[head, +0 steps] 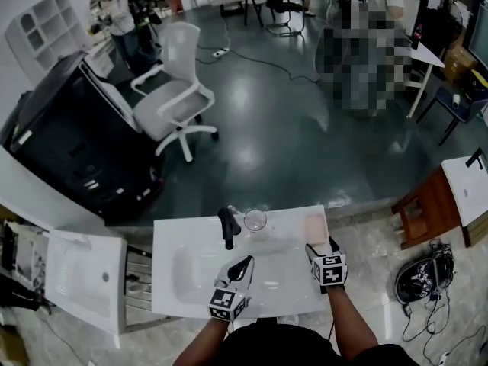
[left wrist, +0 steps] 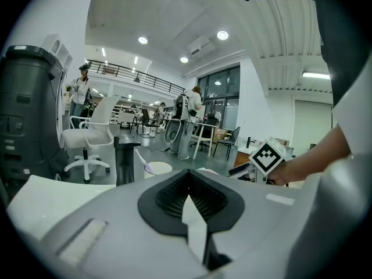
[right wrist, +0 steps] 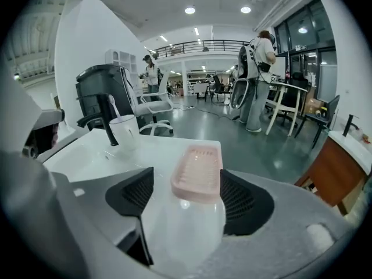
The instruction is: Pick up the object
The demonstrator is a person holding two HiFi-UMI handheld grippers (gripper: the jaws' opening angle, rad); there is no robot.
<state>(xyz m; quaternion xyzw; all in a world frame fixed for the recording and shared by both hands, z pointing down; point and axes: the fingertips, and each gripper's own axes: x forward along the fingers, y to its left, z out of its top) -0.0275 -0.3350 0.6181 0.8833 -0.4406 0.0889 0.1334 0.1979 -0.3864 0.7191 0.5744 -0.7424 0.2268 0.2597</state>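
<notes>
A pink ridged soap dish (head: 315, 225) lies on the right part of a white washbasin top (head: 286, 292). My right gripper (head: 322, 246) is at its near end. In the right gripper view the dish (right wrist: 197, 170) runs away from me between the two black pads, and the right gripper (right wrist: 187, 193) stands open: the left pad is clearly apart from the dish, the right pad is close beside its edge. My left gripper (head: 245, 264) hovers over the basin bowl, and the left gripper (left wrist: 189, 193) is shut with nothing in it.
A black faucet (head: 228, 227) and a cup (head: 255, 220) holding a toothbrush stand at the back of the washbasin top. A second white basin (head: 84, 277) is at the left, a wooden stool (head: 427, 204) at the right. A white office chair (head: 171, 101) and people are farther off.
</notes>
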